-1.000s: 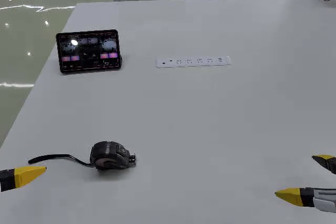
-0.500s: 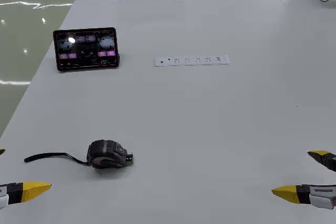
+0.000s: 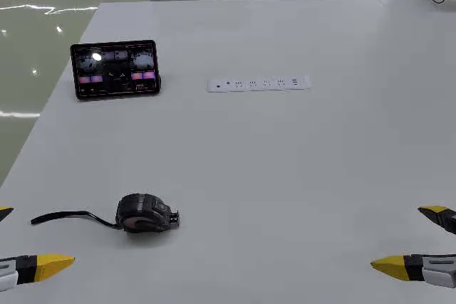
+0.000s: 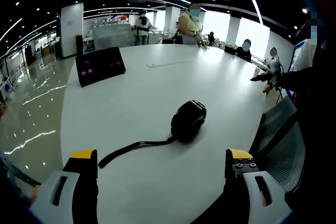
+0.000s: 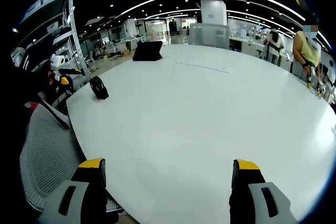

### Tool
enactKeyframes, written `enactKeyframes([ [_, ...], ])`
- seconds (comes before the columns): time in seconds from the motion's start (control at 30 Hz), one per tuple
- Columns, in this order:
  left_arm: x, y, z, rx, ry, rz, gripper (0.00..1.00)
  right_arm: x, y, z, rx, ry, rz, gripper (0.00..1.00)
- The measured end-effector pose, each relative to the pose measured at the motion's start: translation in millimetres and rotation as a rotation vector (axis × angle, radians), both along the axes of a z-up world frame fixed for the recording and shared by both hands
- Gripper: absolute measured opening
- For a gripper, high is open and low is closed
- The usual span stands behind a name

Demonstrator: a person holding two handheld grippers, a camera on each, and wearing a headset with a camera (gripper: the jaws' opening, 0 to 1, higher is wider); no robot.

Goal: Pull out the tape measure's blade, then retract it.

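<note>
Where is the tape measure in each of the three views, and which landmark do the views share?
Head view: the tape measure lies at the lower left.
Left gripper view: the tape measure lies near the centre, slightly right.
Right gripper view: the tape measure is small, at the left.
Shared landmark: the dark tablet, standing farther back than the tape measure, at upper left in the left gripper view and the right gripper view.
</note>
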State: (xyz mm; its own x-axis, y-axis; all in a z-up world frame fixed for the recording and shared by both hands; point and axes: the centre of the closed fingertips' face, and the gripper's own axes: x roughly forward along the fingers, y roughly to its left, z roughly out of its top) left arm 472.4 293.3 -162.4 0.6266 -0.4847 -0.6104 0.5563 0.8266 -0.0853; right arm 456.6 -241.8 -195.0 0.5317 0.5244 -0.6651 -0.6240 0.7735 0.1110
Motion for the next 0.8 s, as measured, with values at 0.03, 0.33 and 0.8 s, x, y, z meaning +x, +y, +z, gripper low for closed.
enactKeyframes([
  [0.03,0.5,-0.7,0.3,-0.003,0.0,-0.002,0.99,0.4,-0.3,0.8,0.0,-0.001,-0.002,0.99],
  [0.33,6.4,-7.2,1.3,0.0,0.0,-0.003,0.99,1.3,2.4,-0.1,0.004,-0.002,0.009,0.99],
  [0.8,11.7,-21.8,2.4,-0.02,0.007,-0.022,0.99,3.5,-0.3,-1.0,0.015,-0.002,-0.007,0.99],
])
